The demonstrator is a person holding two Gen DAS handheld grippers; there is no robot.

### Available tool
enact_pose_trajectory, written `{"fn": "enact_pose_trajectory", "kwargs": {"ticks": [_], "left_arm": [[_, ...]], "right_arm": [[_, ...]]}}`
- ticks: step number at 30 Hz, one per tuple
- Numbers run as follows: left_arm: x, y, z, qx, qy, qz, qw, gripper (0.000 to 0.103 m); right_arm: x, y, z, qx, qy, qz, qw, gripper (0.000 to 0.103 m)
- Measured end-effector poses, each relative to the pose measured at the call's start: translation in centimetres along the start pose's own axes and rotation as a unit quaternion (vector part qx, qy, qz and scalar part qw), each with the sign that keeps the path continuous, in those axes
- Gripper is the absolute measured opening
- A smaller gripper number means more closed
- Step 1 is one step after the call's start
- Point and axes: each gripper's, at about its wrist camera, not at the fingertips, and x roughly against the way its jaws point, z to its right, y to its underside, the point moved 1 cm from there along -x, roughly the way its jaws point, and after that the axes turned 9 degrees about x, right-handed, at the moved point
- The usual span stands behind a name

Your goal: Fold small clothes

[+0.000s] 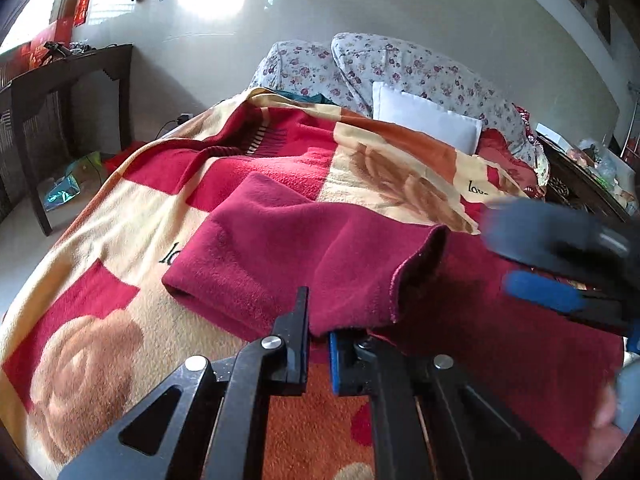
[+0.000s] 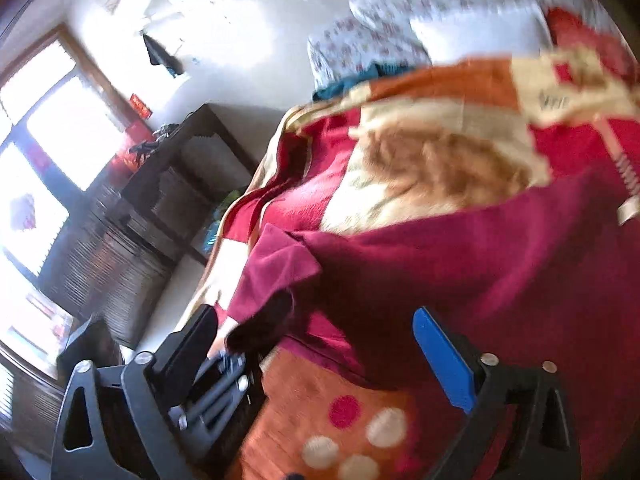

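A dark red fleece garment (image 1: 288, 256) lies spread on the checked rose blanket (image 1: 96, 360) covering the bed. The left gripper (image 1: 318, 344) has its fingers drawn together on the garment's near hem, the cloth hiding the fingertips. The right gripper (image 2: 320, 332) hovers over the garment, jaws wide apart and nothing between them; motion blur smears its view, so the floral bedding (image 2: 400, 12) beyond is hard to make out.

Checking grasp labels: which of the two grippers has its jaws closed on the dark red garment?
The left gripper: its jaws are pinched together on the near edge of the dark red garment. The right gripper stands wide open, holding nothing.
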Motion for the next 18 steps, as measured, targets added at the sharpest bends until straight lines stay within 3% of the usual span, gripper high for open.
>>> {"fn": "enact_pose_trajectory", "kwargs": {"ticks": [3,5,7,8,10,18], "left_arm": [[0.0,0.0,-0.2,0.004,0.004,-0.002,1.0000,0.007],[-0.2,0.1,-0.1,0.004,0.003,-0.005,1.0000,0.007],[-0.4,0.3,-0.2,0.003,0.003,-0.008,1.0000,0.007],[-0.5,0.4,-0.3,0.004,0.001,-0.011,0.9999,0.007],[-0.4,0.6,-0.5,0.006,0.001,-0.013,0.9999,0.007],[2.6,0.5,2.9,-0.018,0.029,-0.003,0.9994,0.007]], "right_arm": [[-2.5,-0.1,0.6,-0.047,-0.041,-0.023,0.998,0.086],[-4.3,-0.1,0.4,-0.053,-0.060,-0.044,0.996,0.067],[-5.5,0.0,0.6,-0.050,-0.068,-0.052,0.995,0.024],[-5.5,0.0,0.6,-0.049,-0.066,-0.048,0.995,0.019],[-5.0,0.1,0.6,-0.039,-0.063,-0.031,0.997,0.012],[1.2,-0.9,-0.2,0.017,-0.059,0.021,0.998,0.010]]}}
